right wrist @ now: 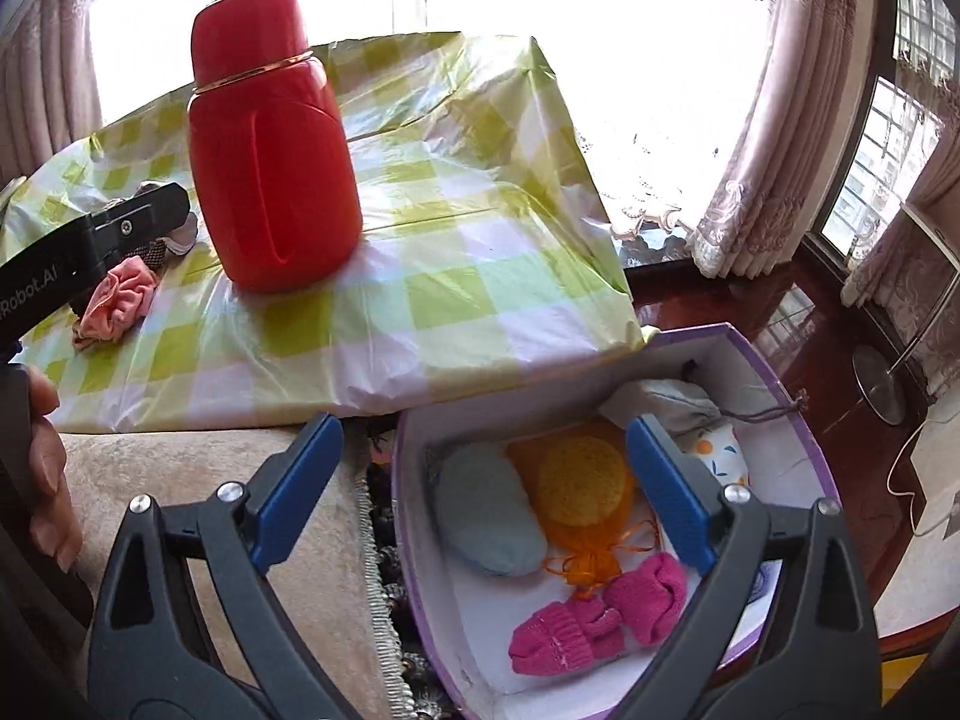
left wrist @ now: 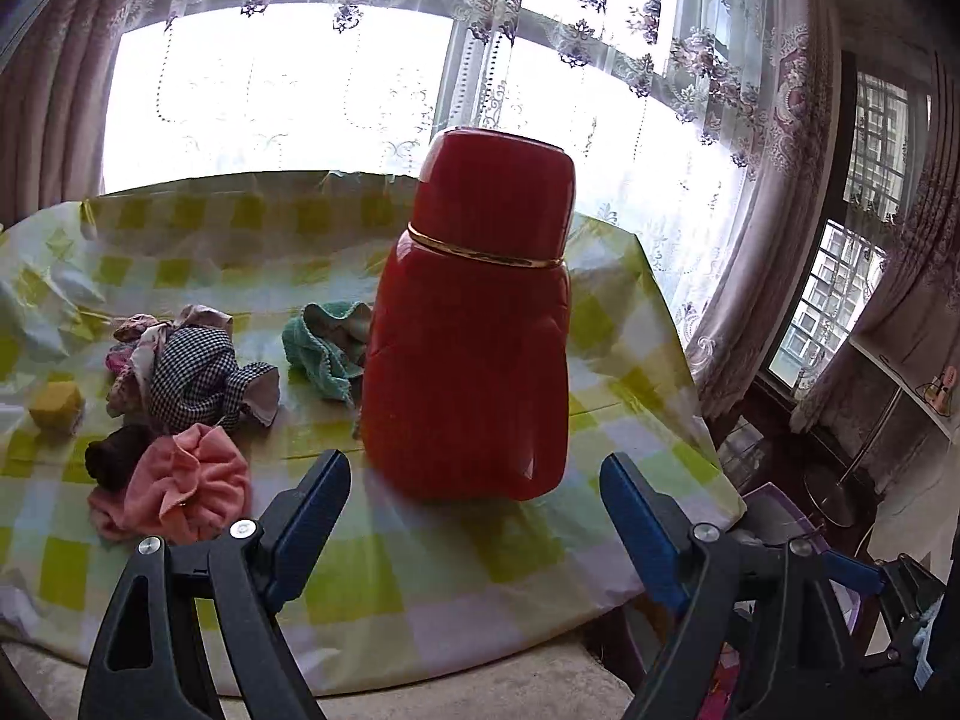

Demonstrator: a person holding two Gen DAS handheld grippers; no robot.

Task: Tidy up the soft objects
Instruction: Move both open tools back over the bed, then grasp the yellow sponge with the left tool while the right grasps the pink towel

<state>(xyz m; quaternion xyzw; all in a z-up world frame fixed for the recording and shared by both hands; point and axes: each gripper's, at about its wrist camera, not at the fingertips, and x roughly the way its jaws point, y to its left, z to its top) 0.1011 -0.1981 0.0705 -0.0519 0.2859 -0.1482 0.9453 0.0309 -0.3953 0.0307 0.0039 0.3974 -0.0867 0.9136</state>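
Cloth bits still on the table w/ checked cover (left wrist: 420, 588): pink cloth (left wrist: 180, 492) nearest, gingham fabric (left wrist: 192, 378) behind it, teal cloth (left wrist: 324, 348) just beside the red flask (left wrist: 474, 330), yellow sponge block (left wrist: 57, 405) and a dark wad (left wrist: 114, 456) at far left. Left gripper (left wrist: 474, 504) hangs over the table edge facing the flask, jaws wide, nothing between them. Right gripper (right wrist: 480, 480) is above the purple-rimmed box (right wrist: 798, 420) beside the table, jaws also wide apart and empty. In the box already: blue pad (right wrist: 486, 510), yellow sponge in an orange mesh bag (right wrist: 576, 486), pink knit socks (right wrist: 600, 612).

Handling, my guess: all light, limp, no breakage risk. Pink cloth is likely next; pinch the bunched middle fold, not a loose edge, else it unfurls and drags. Sponge block squashes, so close gently across flat sides. Flask is hard and tippy; keep clear of it when going for the teal one.
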